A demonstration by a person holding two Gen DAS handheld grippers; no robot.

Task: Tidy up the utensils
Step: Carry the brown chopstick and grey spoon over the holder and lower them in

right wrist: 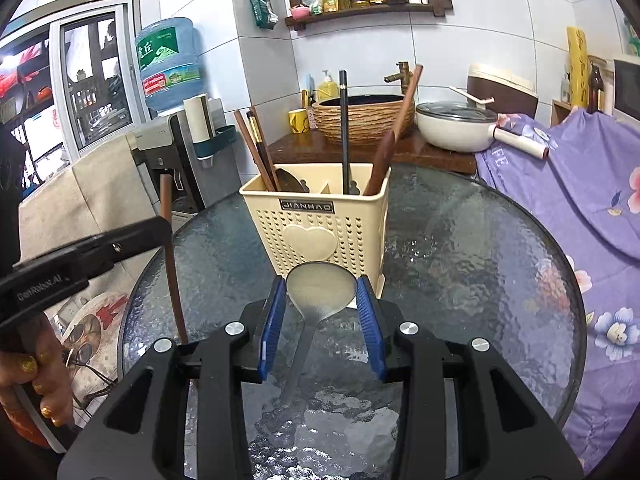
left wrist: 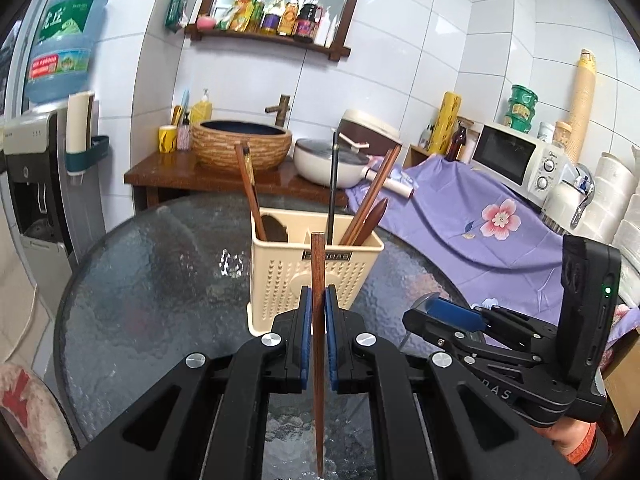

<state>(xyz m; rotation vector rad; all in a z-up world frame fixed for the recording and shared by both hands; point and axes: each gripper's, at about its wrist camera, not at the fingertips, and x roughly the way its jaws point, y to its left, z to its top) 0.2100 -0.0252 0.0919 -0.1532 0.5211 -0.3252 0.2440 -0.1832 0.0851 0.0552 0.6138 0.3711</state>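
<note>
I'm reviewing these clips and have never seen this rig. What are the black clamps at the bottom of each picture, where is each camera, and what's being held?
Each picture comes from a camera on a hand-held two-finger clamp, looking along its fingers; a person holds one per hand. In the left view, the left gripper is shut on a brown wooden chopstick. In the right view, the right gripper grips a metal spoon by its bowl. Ahead, on the round glass table, stands a cream perforated plastic utensil holder already containing chopsticks and wooden spoons.
</note>
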